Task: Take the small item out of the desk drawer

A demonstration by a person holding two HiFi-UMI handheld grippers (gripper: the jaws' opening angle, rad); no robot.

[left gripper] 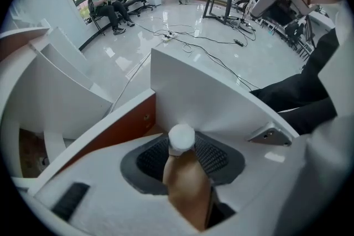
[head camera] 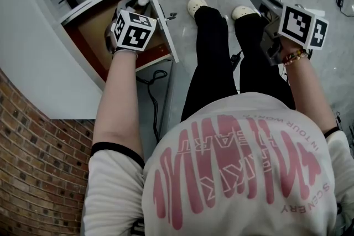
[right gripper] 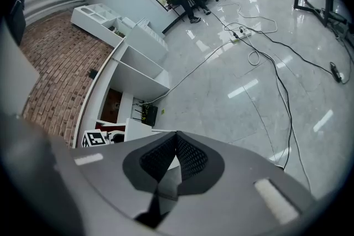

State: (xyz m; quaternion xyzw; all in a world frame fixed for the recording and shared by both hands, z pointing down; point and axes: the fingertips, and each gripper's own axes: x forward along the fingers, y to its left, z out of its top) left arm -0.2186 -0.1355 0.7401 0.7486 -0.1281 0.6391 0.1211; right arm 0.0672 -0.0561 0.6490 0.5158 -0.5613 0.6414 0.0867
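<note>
The white desk drawer (head camera: 165, 22) stands pulled open, its reddish-brown inside (head camera: 91, 27) showing. My left gripper (head camera: 134, 7) points down into it, shut on a small tan bottle (left gripper: 186, 182) with a white cap (left gripper: 181, 138). The cap (head camera: 142, 0) also shows in the head view beside the drawer's front panel (left gripper: 210, 83). The bottle lies between the dark ribbed pads (left gripper: 217, 157), cap toward the fingertips. My right gripper (head camera: 261, 1) hangs apart at the right, over the floor beyond the person's legs; its jaws (right gripper: 176, 143) meet at the tips with nothing between them.
The white desk top (head camera: 33, 47) and a brick wall (head camera: 33, 174) fill the left side. A cable (head camera: 152, 94) hangs under the drawer, and more cables (right gripper: 260, 47) run over the glossy floor. The person's legs and shoes (head camera: 213, 36) stand just right of the drawer.
</note>
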